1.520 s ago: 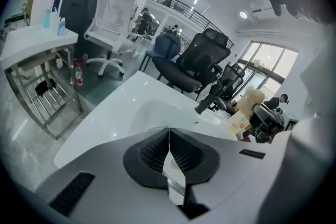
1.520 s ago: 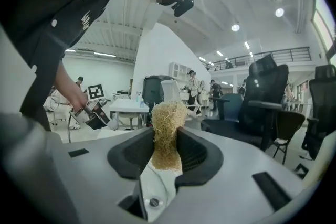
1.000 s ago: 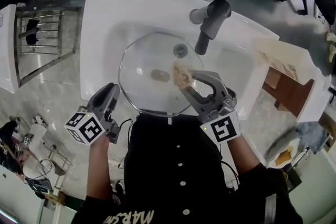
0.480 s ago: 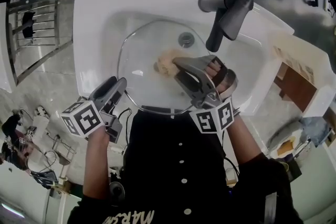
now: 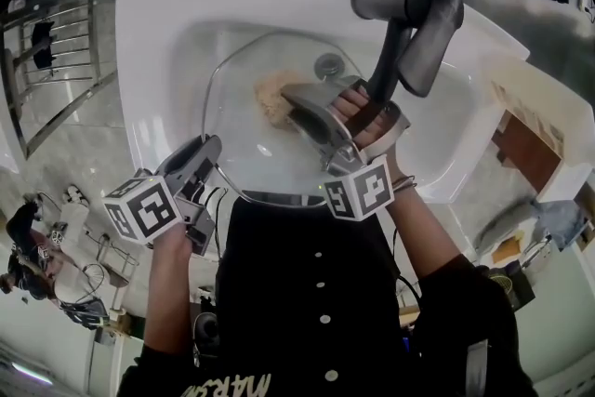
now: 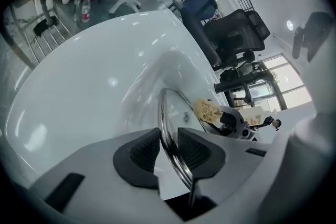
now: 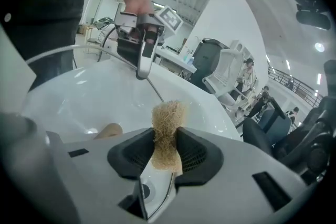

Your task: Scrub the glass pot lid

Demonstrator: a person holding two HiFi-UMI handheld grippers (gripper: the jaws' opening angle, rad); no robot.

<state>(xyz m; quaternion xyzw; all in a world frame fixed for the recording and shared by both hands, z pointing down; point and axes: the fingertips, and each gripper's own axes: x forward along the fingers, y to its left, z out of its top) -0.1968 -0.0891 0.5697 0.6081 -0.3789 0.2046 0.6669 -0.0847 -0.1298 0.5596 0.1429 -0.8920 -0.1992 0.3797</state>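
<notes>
Head view, lid (image 5: pixel 244 144): lain in the sink (image 5: pixel 158 5), left of and below the faucet (image 5: pixel 409 14); its near rim is taken by the left gripper (image 5: pixel 204 153), well left of the faucet.
Head view, scrubber (image 5: pixel 270 98): pressed on the glass just left of the faucet stem; clamped in the right gripper (image 5: pixel 290 99).
Left gripper view, jaws: just closed in from wide; both pads are now set on the lid (image 6: pixel 172 113) rim, which runs edge-on between them; the scrubber (image 6: pixel 206 110) is seen beyond, on the faucet side.
Right gripper view, jaws: pinched on the tan scrubber (image 7: pixel 167 123), whose tuft stands out past the pads; the left gripper (image 7: pixel 140 60) is seen across the glass, away from the faucet.
Change: the scrubber has been carried across the glass, away from the faucet, within the last second; the rim has been re-gripped.
Meaning: the lid is judged steadied again; scrubbing is under way; much glass is probably still to be covered.
</notes>
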